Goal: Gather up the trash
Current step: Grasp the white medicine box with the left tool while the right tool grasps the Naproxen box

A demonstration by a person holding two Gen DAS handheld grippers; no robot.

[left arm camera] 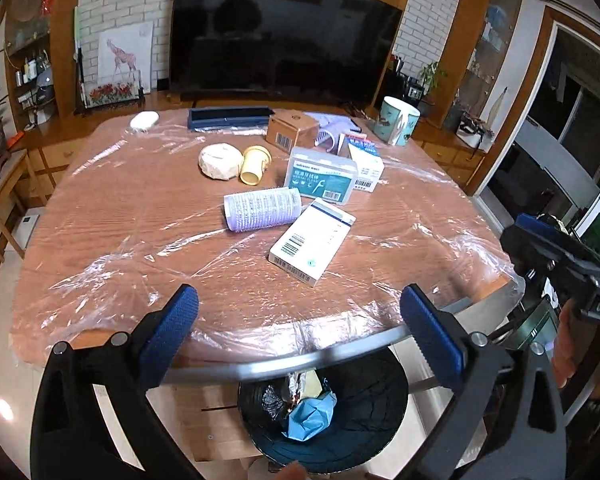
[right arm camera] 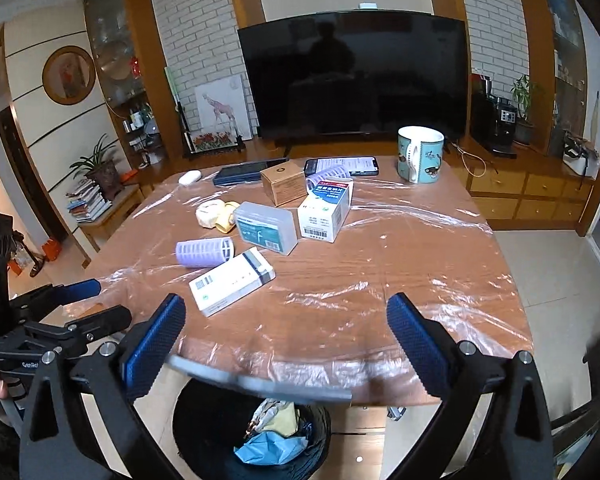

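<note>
A black trash bin (left arm camera: 364, 412) (right arm camera: 204, 432) stands below the table's near edge, holding foil and crumpled blue paper (left arm camera: 312, 416) (right arm camera: 268, 448). On the plastic-covered wooden table (left arm camera: 140, 240) (right arm camera: 400, 280) lie a white box (left arm camera: 312, 238) (right arm camera: 232, 280), a purple roller (left arm camera: 262, 208) (right arm camera: 204, 252), a teal-labelled plastic case (left arm camera: 322, 176) (right arm camera: 266, 228), a crumpled paper ball (left arm camera: 219, 161) and a yellow cup (left arm camera: 254, 164). My left gripper (left arm camera: 300, 332) is open and empty above the bin. My right gripper (right arm camera: 286, 340) is open and empty over the table's near edge.
Further back stand a cardboard box (left arm camera: 292, 130) (right arm camera: 284, 182), a white medicine box (right arm camera: 326, 212), a teal mug (left arm camera: 396, 120) (right arm camera: 420, 154), a phone (right arm camera: 340, 166) and a dark case (left arm camera: 230, 118). A large TV (left arm camera: 284, 40) stands behind. The right gripper shows at the left view's right edge (left arm camera: 560, 264).
</note>
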